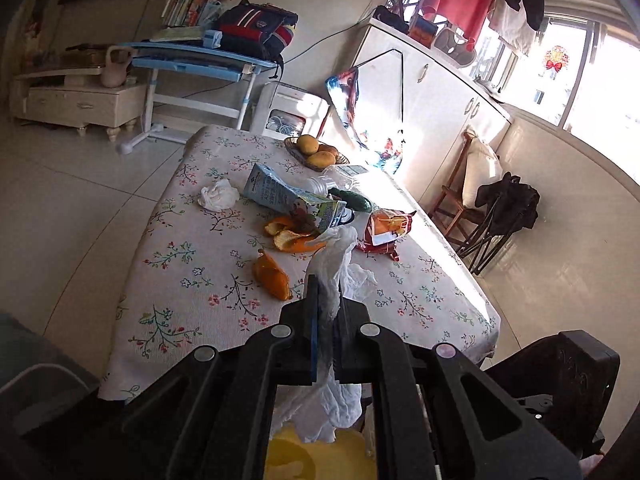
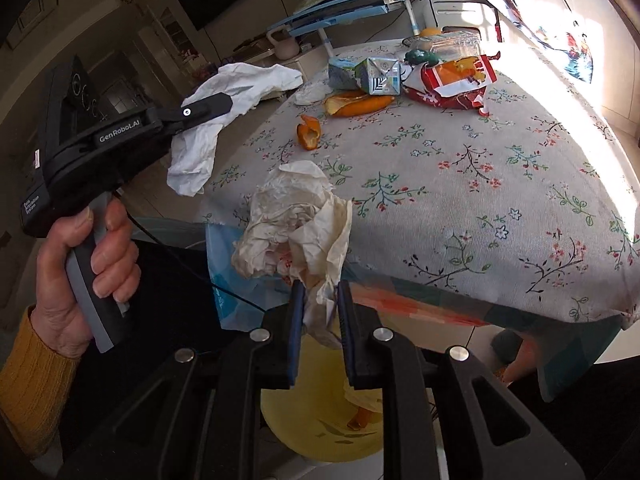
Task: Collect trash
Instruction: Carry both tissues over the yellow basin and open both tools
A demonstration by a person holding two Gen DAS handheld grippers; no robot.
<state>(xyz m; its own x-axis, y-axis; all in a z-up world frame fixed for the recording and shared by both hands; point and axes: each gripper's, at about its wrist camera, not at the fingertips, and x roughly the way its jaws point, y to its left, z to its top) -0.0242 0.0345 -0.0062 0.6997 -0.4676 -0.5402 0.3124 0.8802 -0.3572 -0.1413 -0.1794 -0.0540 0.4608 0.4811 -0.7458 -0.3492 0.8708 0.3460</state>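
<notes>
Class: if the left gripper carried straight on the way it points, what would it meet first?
Probably the orange peel on the table: the left gripper, shut on a white tissue, aims down at that spot. Depth is unclear.

Left gripper (image 2: 216, 106) pinched tight on a white tissue (image 2: 208, 120), its handle gripped by the left hand (image 2: 86, 264) (mustard sleeve at wrist). Right gripper (image 2: 320, 300) clamped on a crumpled napkin (image 2: 296, 224), pointing downward.
</notes>
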